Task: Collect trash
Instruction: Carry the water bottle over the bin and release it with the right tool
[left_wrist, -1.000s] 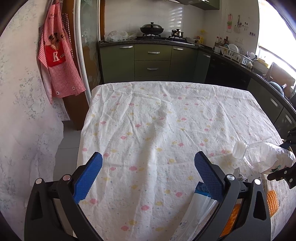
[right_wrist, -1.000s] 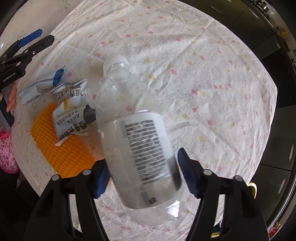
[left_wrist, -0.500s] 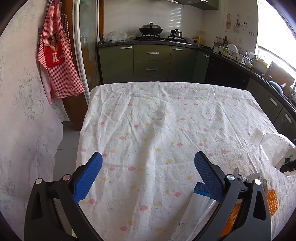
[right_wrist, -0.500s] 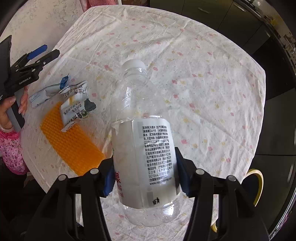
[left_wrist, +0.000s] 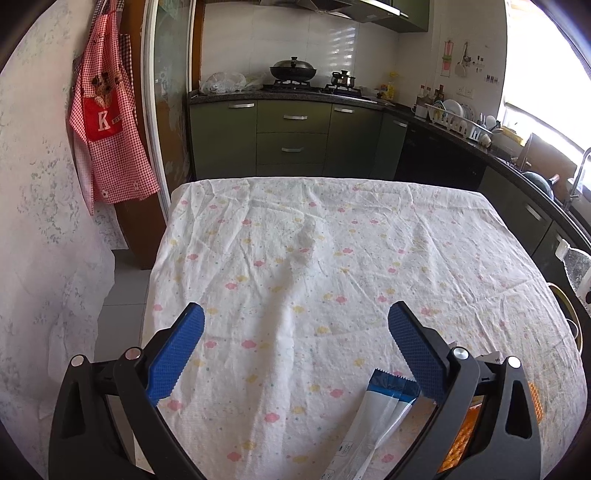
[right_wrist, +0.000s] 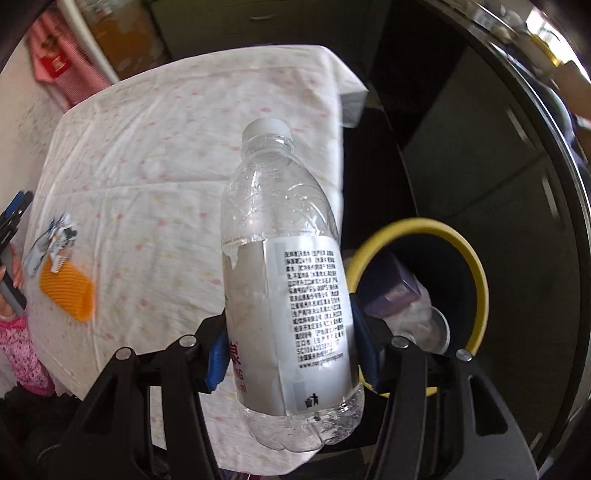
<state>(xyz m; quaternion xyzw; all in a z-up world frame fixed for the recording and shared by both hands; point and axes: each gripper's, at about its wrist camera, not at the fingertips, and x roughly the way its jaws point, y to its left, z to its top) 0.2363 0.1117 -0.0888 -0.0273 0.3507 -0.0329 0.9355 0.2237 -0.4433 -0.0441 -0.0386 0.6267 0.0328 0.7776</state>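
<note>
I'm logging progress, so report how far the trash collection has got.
Done: a purple box and clear plastic already lie in the yellow-rimmed black bin. In hand: the right claw grips the clear plastic bottle beside the bin. Left: wrappers on the orange mat; the left claw is open.

Home kitchen: stove (left_wrist: 295, 85), cabinets (left_wrist: 291, 138), dish rack (left_wrist: 456, 120).

In the left wrist view the white wrapper (left_wrist: 376, 428) ran off the bottom edge, and the orange mat (left_wrist: 460, 439) showed only through gaps in the left gripper (left_wrist: 295, 350). In the right wrist view the bottle (right_wrist: 284, 288) hid part of the bin (right_wrist: 476, 266) rim, and the wrappers (right_wrist: 55, 240) were too blurred to read.
</note>
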